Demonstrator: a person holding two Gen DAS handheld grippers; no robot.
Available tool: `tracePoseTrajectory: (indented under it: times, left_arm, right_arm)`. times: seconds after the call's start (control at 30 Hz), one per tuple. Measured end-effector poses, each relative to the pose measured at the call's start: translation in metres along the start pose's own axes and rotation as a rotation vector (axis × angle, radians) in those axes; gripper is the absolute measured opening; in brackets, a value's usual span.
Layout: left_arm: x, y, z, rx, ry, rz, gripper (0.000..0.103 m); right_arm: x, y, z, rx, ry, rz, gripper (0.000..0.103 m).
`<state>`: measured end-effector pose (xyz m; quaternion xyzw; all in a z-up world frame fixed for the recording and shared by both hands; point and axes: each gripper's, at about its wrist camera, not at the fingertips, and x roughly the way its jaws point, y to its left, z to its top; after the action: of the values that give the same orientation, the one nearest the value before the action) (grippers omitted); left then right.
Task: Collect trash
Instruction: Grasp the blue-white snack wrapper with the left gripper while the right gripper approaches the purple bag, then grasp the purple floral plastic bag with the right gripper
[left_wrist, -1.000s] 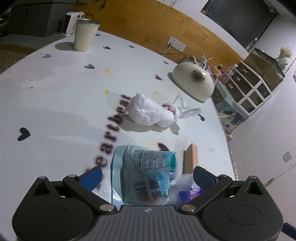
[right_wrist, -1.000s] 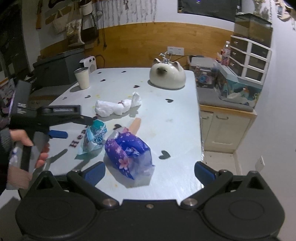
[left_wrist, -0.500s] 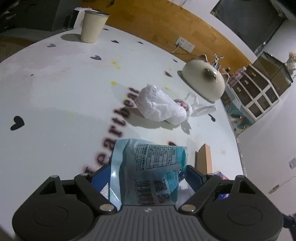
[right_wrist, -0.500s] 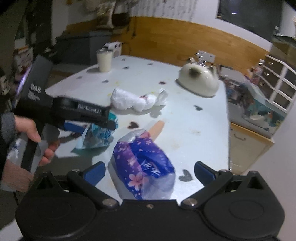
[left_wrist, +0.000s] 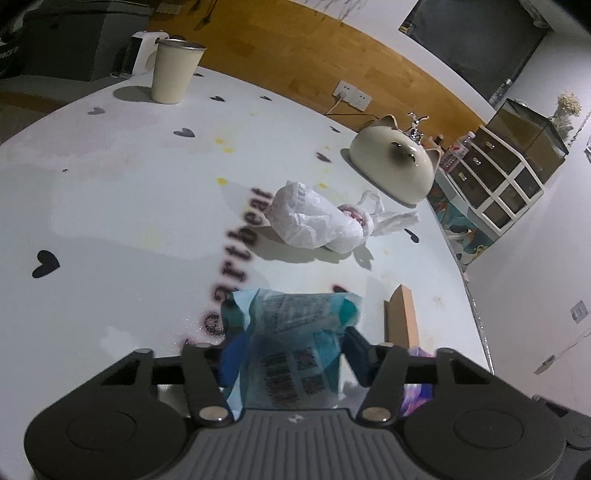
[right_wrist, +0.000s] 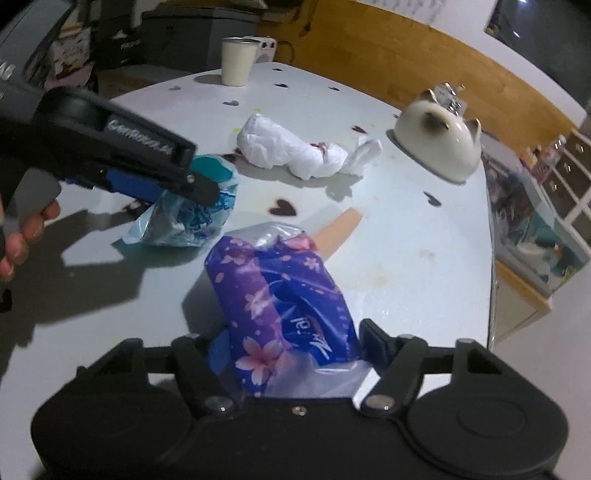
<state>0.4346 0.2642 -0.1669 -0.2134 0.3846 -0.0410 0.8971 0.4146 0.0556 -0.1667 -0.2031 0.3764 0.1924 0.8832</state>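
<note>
My left gripper is shut on a light blue and teal plastic wrapper; the wrapper also shows in the right wrist view, pinched by the left gripper just above the table. My right gripper is shut on a purple flowered plastic packet that lies on the table. A crumpled white plastic bag lies farther back on the white table. A small brown cardboard piece lies beyond the purple packet.
A cream cat-shaped ceramic basin stands at the table's far right. A cream cup stands at the far left. A drawer cabinet lies beyond the table's right edge.
Both grippers moved forward and closed: the left onto the blue wrapper, the right onto the purple packet.
</note>
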Motion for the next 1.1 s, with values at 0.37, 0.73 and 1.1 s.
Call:
tracePoseTrajectory:
  times: [0.37, 0.73, 1.1]
  left_arm:
    - [-0.025, -0.005, -0.017, 0.044, 0.016, 0.031, 0.046]
    - [-0.080, -0.018, -0.046, 0.141, 0.013, 0.072, 0.045]
    - [-0.133, -0.037, -0.064, 0.210, -0.026, 0.075, 0.045]
  right_arm:
    - [-0.019, -0.010, -0.015, 0.216, 0.056, 0.068, 0.027]
    - [-0.053, -0.011, -0.024, 0.310, 0.055, 0.075, 0.024]
    - [-0.097, -0.014, -0.031, 0.381, 0.006, 0.073, 0.023]
